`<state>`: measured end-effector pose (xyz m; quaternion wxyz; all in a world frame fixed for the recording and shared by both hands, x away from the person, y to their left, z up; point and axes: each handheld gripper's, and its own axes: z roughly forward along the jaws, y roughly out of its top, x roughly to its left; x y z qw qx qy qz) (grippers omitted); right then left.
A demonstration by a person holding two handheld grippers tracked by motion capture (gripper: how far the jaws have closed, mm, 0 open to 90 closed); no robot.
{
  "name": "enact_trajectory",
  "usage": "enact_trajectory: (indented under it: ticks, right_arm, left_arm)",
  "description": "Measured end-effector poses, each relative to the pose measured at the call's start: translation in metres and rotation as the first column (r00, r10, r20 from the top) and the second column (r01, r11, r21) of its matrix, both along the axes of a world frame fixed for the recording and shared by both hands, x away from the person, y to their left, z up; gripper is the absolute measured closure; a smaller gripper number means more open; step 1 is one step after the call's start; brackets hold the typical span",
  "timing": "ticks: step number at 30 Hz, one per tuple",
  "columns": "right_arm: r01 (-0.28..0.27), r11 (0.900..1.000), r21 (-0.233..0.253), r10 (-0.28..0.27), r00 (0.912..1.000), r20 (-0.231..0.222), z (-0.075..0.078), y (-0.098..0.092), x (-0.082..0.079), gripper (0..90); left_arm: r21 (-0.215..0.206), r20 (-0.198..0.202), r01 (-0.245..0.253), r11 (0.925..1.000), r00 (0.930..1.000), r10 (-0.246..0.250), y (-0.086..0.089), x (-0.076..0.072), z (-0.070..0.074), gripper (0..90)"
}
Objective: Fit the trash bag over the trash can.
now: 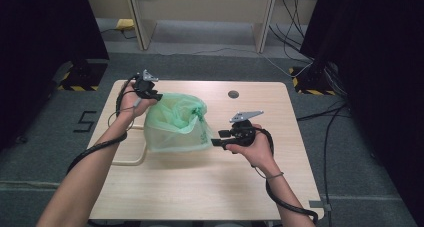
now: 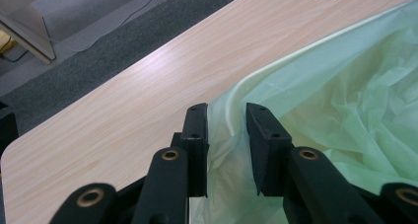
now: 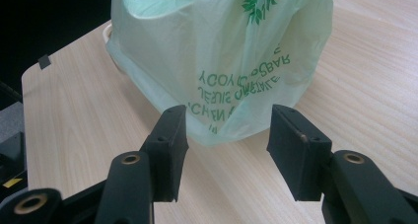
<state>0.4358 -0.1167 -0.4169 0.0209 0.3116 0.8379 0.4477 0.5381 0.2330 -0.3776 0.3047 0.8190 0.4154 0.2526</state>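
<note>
Your left claw [image 2: 226,116] sits with its jaws a little apart around the rim of the green plastic bag [image 1: 176,124], thin film between them. The bag stands mid-frame on the table [image 1: 210,187]. Your right claw [image 3: 227,130] is spread wide, just short of the bag's printed corner.

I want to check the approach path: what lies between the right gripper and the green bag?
In the right gripper view, only bare table lies between the open right gripper and the green bag. The jaws are apart from it.

High overhead view, tool views close, sharing bag [image 1: 176,124]
</note>
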Motion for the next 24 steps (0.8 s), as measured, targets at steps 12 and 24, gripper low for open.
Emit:
enact_trajectory:
  ticks: [12,24]
  right_arm:
    - [-0.002,1.000,0.001,0.002,1.0000,0.003,0.000,0.002,0.000,49.3]
    - [-0.001,1.000,0.004,0.001,1.0000,0.001,0.000,0.003,0.000,49.2]
  left_arm:
    - [-0.017,0.052,0.021,0.9996,0.9985,-0.020,-0.006,-0.007,0.011,63.3]
    - [-0.052,0.063,0.201,0.9782,0.9782,-0.198,-0.049,-0.028,0.024,61.4]
